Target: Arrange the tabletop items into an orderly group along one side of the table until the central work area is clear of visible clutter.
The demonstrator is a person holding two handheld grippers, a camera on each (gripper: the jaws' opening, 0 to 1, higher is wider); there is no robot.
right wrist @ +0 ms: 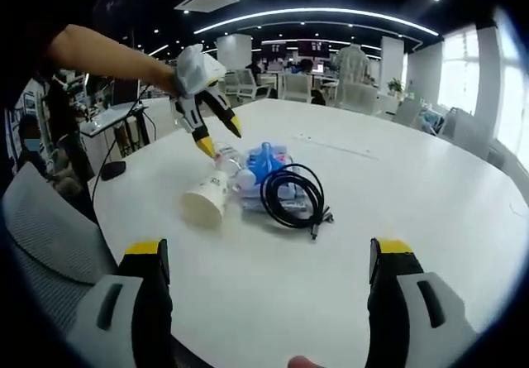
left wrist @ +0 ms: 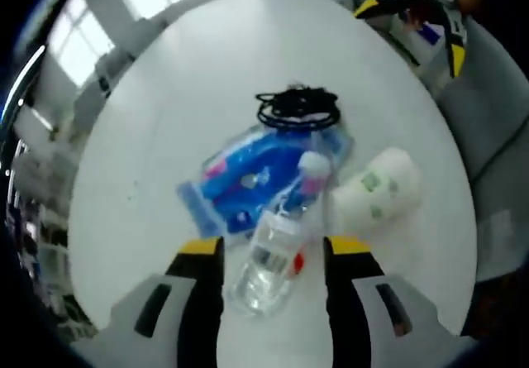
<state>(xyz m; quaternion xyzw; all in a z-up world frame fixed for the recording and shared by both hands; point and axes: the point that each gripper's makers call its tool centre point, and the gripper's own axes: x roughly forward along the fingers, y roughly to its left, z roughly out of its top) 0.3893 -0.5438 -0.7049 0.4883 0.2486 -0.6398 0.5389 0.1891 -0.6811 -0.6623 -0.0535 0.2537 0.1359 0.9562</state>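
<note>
A clear plastic water bottle with a pale cap lies on the round white table, seen between the jaws of my left gripper, which stands open above it. Its top rests on a blue packet. A coiled black cable lies beyond, and a white paper cup lies on its side at the right. In the right gripper view the left gripper hovers over the cup, packet and cable. My right gripper is open and holds nothing, near the table edge.
A grey mesh chair stands at the table's near left, and another chair is beside the table. Desks, chairs and people fill the office behind. The table is bare white around the small heap.
</note>
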